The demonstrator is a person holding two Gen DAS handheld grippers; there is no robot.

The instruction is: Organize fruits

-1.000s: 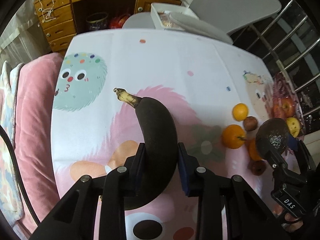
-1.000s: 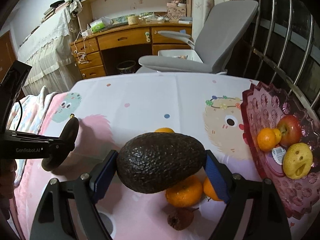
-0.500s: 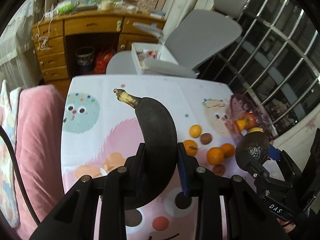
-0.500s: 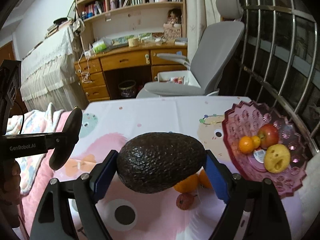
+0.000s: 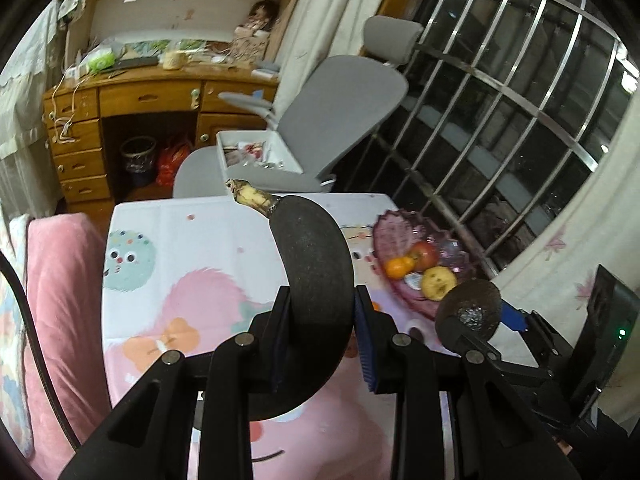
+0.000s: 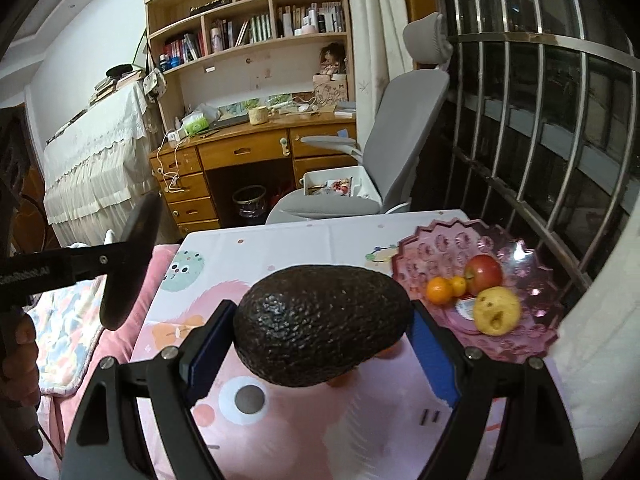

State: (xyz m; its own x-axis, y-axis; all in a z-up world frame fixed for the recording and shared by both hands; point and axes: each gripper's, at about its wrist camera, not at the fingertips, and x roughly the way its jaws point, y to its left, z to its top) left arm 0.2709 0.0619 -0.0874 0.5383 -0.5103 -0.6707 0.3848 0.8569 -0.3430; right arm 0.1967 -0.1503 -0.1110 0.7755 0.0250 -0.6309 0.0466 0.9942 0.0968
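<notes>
My left gripper (image 5: pixel 320 332) is shut on a blackened banana (image 5: pixel 312 272), stem end up, held high over the patterned tablecloth (image 5: pixel 192 240). My right gripper (image 6: pixel 320 344) is shut on a dark avocado (image 6: pixel 320 320) lying crosswise between the blue pads. In the left wrist view the avocado (image 5: pixel 470 310) and the right gripper show at the lower right. In the right wrist view the banana (image 6: pixel 130 264) hangs at the left. The pink glass bowl (image 6: pixel 532 276) on the table's right holds a red apple (image 6: pixel 484 274), two small oranges (image 6: pixel 440 290) and a yellow fruit (image 6: pixel 496 310).
Loose oranges (image 6: pixel 388 354) lie on the cloth, mostly hidden behind the avocado. A pink cushion (image 5: pixel 56 280) runs along the table's left side. Beyond the far edge stand a grey office chair (image 6: pixel 400 148), a wooden desk (image 6: pixel 240 152) and a barred window (image 6: pixel 560 120).
Both grippers have risen well above the table with their fruit still held. The views have tilted up, so the bowl, chair and shelves now show and the table looks smaller.
</notes>
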